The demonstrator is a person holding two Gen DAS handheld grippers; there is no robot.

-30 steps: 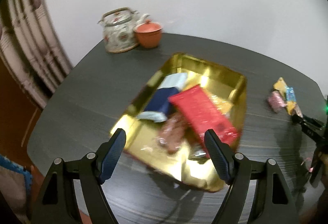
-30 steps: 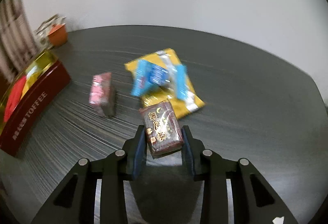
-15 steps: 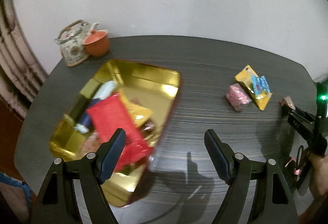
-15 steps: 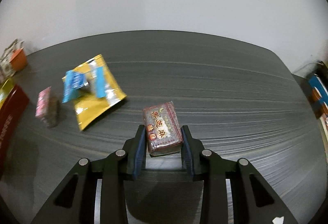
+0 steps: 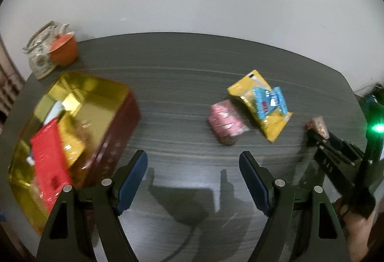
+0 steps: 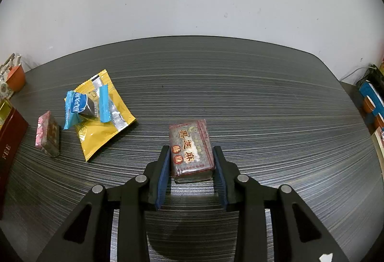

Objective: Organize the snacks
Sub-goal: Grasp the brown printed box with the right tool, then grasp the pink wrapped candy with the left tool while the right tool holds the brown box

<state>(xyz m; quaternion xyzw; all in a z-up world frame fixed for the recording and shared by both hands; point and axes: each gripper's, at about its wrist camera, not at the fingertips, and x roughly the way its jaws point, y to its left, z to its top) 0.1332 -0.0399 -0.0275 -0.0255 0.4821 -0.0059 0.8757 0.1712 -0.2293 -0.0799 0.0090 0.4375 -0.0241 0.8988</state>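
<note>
Three loose snacks sat mid-table right of the gold tin (image 5: 79, 103) — pink packet (image 5: 225, 124), yellow pouch (image 5: 261, 106), blue candy (image 5: 270, 102) on top. Left gripper (image 5: 193, 180) hung wide open, holding nothing — right gripper (image 6: 190, 169) was clamped on the dark sesame bar (image 6: 190, 148).

The brown packet (image 6: 190, 148) is showing "黑芝麻"; the red tin (image 6: 9, 139) is showing "FEE"; the blue wrapper's (image 6: 79, 106) print is staying unclear
</note>
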